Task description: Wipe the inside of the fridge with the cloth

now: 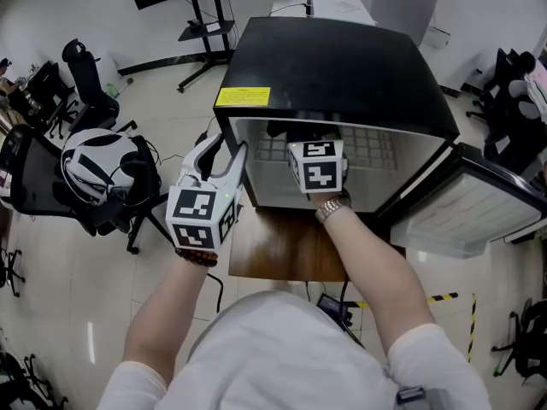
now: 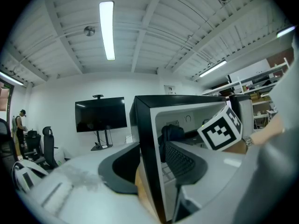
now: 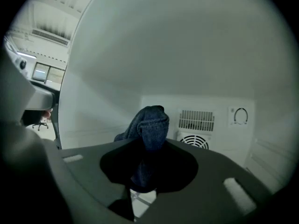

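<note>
The black mini fridge (image 1: 333, 67) stands on a wooden table (image 1: 282, 248) with its door (image 1: 466, 207) swung open to the right. My right gripper (image 1: 301, 137) reaches into the white interior, shut on a dark blue cloth (image 3: 150, 125) that bunches up out of its jaws (image 3: 148, 171) in front of the back wall. The cloth (image 2: 170, 132) also shows in the left gripper view. My left gripper (image 1: 224, 156) is at the fridge's left front edge. Its jaws straddle the left wall (image 2: 145, 139), one outside and one inside, closed against it.
A vent grille (image 3: 196, 125) and a round dial (image 3: 240, 115) are on the fridge's back wall. A wire shelf (image 1: 367, 148) lies inside. Office chairs (image 1: 102, 173) stand on the floor to the left, and a TV on a stand (image 1: 205, 24) is behind.
</note>
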